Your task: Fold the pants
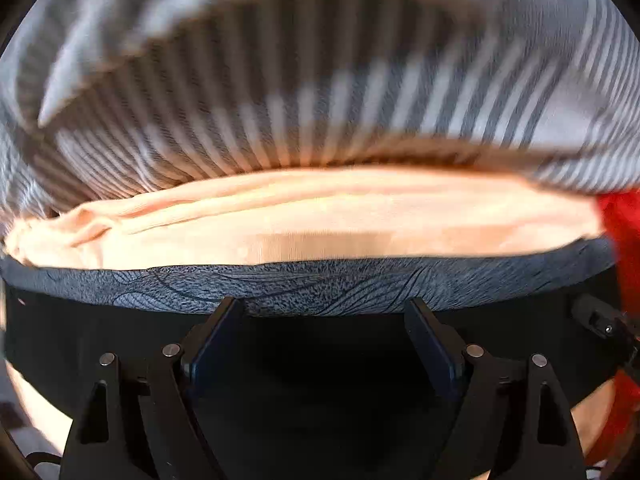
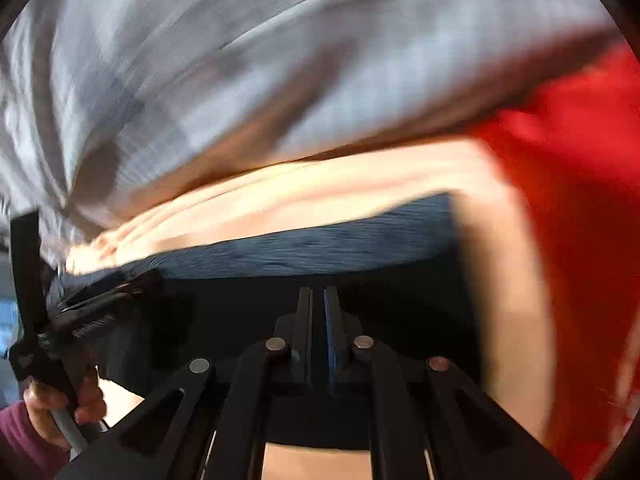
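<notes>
Lying dark across the peach sheet (image 1: 320, 216), the pants (image 1: 320, 360) look partly folded, their patterned blue band (image 1: 304, 284) along the far edge; smoothing remains, I judge. Striped bedding (image 1: 320, 80) and red cloth (image 2: 568, 200) crowd nearby. Left gripper (image 1: 320, 312) gapes wide, empty; right gripper (image 2: 318, 300) is pinched closed, holding nothing visible.

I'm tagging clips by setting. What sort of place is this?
Probably a bedroom, folding done on a bed: a grey and white striped cover lies rumpled beyond a peach sheet, with dark pants and a red cloth on top.
</notes>
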`<state>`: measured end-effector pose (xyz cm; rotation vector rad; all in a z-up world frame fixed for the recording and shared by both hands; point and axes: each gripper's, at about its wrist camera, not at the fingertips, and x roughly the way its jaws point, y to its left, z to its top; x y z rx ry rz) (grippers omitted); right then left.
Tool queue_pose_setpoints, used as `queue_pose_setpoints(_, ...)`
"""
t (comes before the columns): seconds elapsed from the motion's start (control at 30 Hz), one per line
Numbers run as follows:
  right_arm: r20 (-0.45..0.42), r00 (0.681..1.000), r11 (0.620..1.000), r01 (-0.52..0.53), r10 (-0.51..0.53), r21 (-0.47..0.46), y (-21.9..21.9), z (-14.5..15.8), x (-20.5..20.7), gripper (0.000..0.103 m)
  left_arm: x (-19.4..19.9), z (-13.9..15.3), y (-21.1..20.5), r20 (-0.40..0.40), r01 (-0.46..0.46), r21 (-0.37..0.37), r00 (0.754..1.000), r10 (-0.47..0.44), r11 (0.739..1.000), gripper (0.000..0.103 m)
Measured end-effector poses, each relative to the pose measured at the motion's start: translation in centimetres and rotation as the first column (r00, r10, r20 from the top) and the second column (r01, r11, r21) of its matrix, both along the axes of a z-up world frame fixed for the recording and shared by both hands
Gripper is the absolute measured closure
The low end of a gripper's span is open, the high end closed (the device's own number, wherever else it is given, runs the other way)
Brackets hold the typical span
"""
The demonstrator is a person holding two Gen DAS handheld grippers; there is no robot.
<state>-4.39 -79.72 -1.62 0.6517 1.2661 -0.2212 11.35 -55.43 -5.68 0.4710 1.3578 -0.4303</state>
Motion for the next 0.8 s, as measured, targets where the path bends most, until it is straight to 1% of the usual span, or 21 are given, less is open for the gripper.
queue_pose_setpoints(0.03,-0.041,0.999,0.999,-0.032,0.03,-0.041,0.6,-1.0,0.8,0.093,0.2,-0.7,0.0,-0.008,-0.002,0.031,1.0,0.002,1.0,0.018)
queue_pose_setpoints(0.07,-0.026,0.999,0.998,-0.03,0.029,-0.049,0.7,-1.2,0.5,0.093,0.1,-0.6,0.3,-0.017,-0.015,0.018,1.0,0.015,1.0,0.018)
queue_pose_setpoints(0.1,-0.006,1.0,0.999,-0.013,0.013,-0.044,0.5,-0.9,0.4,0.093,0.7,0.1,1.2,-0.027,-0.035,0.002,0.999,0.035,0.999,0.018)
queue_pose_setpoints(0.13,-0.007,1.0,0.999,0.003,-0.003,-0.036,0.2,-0.7,0.2,0.093,1.0,1.0,2.1,-0.02,-0.035,-0.004,0.999,0.035,0.999,0.018)
queue_pose_setpoints(0.2,-0.032,0.999,0.998,0.027,-0.029,-0.051,-0.7,0.3,-1.2,0.093,1.8,2.6,4.6,0.009,-0.025,-0.004,1.0,0.025,1.0,0.018)
queue_pose_setpoints(0.23,-0.041,0.999,0.998,0.031,-0.033,-0.046,-0.7,0.4,-1.7,0.092,2.2,3.2,5.9,0.022,-0.025,0.005,0.999,0.025,1.0,0.018)
queue_pose_setpoints(0.27,-0.043,0.998,0.999,0.042,-0.043,-0.021,-2.1,1.3,-3.3,0.092,2.9,3.9,7.7,0.033,-0.034,0.013,0.999,0.033,0.999,0.018)
queue_pose_setpoints(0.3,-0.032,0.998,0.999,0.052,-0.051,0.009,-1.5,1.7,-3.6,0.092,4.0,4.4,10.2,0.04,-0.058,0.021,0.998,0.057,0.998,0.018)
queue_pose_setpoints(0.33,-0.022,0.998,0.998,0.054,-0.053,0.032,-0.6,2.1,-3.7,0.092,4.6,4.6,11.5,0.044,-0.072,0.026,0.997,0.071,0.997,0.018)
queue_pose_setpoints(0.37,-0.013,0.999,0.998,0.046,-0.045,0.05,1.2,1.9,-5.2,0.092,5.9,4.8,13.7,0.062,-0.088,0.046,0.994,0.085,0.995,0.018)
queue_pose_setpoints(0.43,0.0,1.0,0.998,0.011,-0.011,0.067,4.3,2.2,-4.5,0.092,8.0,4.4,16.6,0.098,-0.112,0.093,0.99,0.103,0.989,0.018)
queue_pose_setpoints(0.47,0.004,1.0,0.997,-0.002,0.002,0.074,5.7,2.1,-4.0,0.092,9.1,4.0,18.1,0.102,-0.132,0.103,0.987,0.121,0.986,0.018)
queue_pose_setpoints(0.53,-0.009,1.0,0.997,-0.011,0.011,0.079,8.4,1.3,-2.9,0.092,11.8,1.4,21.5,0.117,-0.19,0.135,0.978,0.175,0.972,0.018)
queue_pose_setpoints(0.57,-0.027,1.0,0.998,-0.003,0.005,0.07,9.7,0.5,-2.6,0.092,12.2,0.4,21.8,0.126,-0.205,0.155,0.974,0.186,0.967,0.018)
queue_pose_setpoints(0.6,-0.039,0.999,0.999,0.013,-0.011,0.046,10.1,-0.2,-3.0,0.092,13.5,-0.9,23.1,0.136,-0.233,0.187,0.968,0.21,0.954,0.018)
queue_pose_setpoints(0.63,-0.035,0.999,0.999,0.033,-0.033,0.02,10.2,0.1,-3.3,0.092,13.5,-2.1,24.9,0.132,-0.26,0.2,0.963,0.237,0.945,0.018)
queue_pose_setpoints(0.67,-0.038,0.998,0.998,0.058,-0.057,0.009,10.7,0.5,-3.2,0.092,14.0,-1.8,26.0,0.123,-0.288,0.205,0.956,0.268,0.935,0.018)
queue_pose_setpoints(0.7,-0.046,0.996,0.997,0.076,-0.076,0.008,10.8,0.7,-3.2,0.092,15.2,-1.8,27.1,0.128,-0.32,0.191,0.945,0.299,0.928,0.018)
queue_pose_setpoints(0.73,-0.061,0.993,0.995,0.099,-0.098,0.006,10.8,1.0,-3.3,0.092,16.0,-1.2,27.9,0.14,-0.334,0.181,0.94,0.312,0.925,0.018)
queue_pose_setpoints(0.77,-0.078,0.99,0.993,0.121,-0.12,0.008,11.0,1.5,-3.3,0.091,16.4,-0.7,28.2,0.138,-0.333,0.174,0.94,0.312,0.927,0.018)
queue_pose_setpoints(0.8,-0.08,0.988,0.99,0.139,-0.136,0.03,11.4,2.1,-3.5,0.091,16.8,0.2,28.9,0.13,-0.321,0.154,0.944,0.303,0.934,0.018)
